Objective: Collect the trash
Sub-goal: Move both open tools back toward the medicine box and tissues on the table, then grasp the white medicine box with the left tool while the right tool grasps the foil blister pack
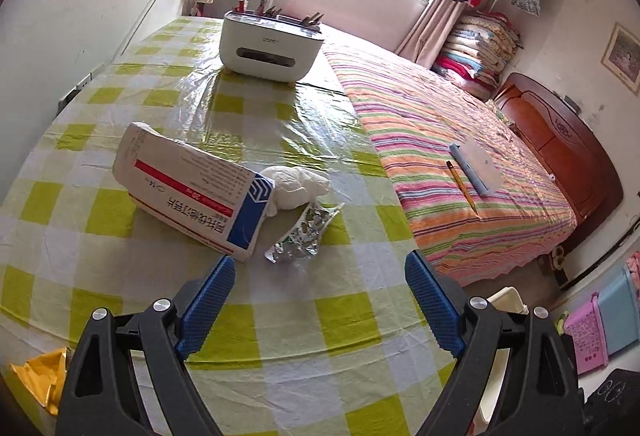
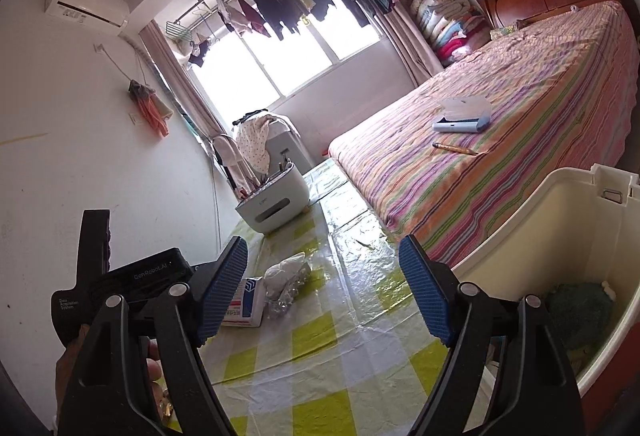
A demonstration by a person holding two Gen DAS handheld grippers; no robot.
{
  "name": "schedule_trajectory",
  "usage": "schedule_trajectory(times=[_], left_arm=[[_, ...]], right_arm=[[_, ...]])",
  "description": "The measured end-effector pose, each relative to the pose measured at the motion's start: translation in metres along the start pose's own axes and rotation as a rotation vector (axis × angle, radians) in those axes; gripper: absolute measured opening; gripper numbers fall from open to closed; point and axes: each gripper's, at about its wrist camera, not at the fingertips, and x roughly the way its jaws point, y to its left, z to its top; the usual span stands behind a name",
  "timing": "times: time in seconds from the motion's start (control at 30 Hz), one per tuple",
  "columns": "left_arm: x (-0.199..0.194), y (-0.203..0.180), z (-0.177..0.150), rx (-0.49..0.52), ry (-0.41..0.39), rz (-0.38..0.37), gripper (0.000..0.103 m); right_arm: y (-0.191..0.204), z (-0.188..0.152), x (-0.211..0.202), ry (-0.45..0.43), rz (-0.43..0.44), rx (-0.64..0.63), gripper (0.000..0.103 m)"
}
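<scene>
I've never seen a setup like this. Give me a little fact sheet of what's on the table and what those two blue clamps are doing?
surface: table with green-checked cloth under clear plastic
trash: medicine box, crumpled tissue, foil wrapper, lying close together
other trash: yellow wrapper at the near left edge
not trash: white organizer at the far end
bin: cream bin beside the table
left gripper: open, empty, just short of the box
right gripper: open, empty

A white organiser box (image 1: 271, 47) stood at the far end of the checked bench (image 1: 280, 336). A pencil (image 1: 462, 185) and a pencil case (image 1: 476, 167) lay on the striped bed (image 1: 440, 107).
</scene>
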Motion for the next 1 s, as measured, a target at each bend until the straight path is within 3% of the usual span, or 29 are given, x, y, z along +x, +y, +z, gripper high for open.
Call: schedule_trajectory(times=[0.13, 0.3, 0.5, 0.73, 0.83, 1.0], left_arm=[[-0.006, 0.054, 0.028, -0.184, -0.007, -0.057, 0.084], [-0.003, 0.105, 0.049, -0.316, 0.004, -0.147, 0.084], [0.024, 0.154, 0.063, -0.473, 0.083, -0.217, 0.084], [0.044, 0.178, 0.082, -0.444, 0.089, -0.210, 0.084], [0.062, 0.184, 0.085, -0.434, 0.129, -0.192, 0.084], [0.079, 0.171, 0.080, -0.388, 0.212, -0.313, 0.084]], right_arm=[[0.014, -0.008, 0.021, 0.058, 0.023, -0.015, 0.077], [0.023, -0.017, 0.060, 0.182, 0.043, -0.005, 0.077], [0.028, -0.026, 0.088, 0.280, 0.049, 0.022, 0.077], [0.026, -0.030, 0.099, 0.339, 0.058, 0.052, 0.077], [0.025, -0.032, 0.099, 0.351, 0.050, 0.046, 0.077], [0.026, -0.032, 0.096, 0.352, 0.047, 0.034, 0.077]])
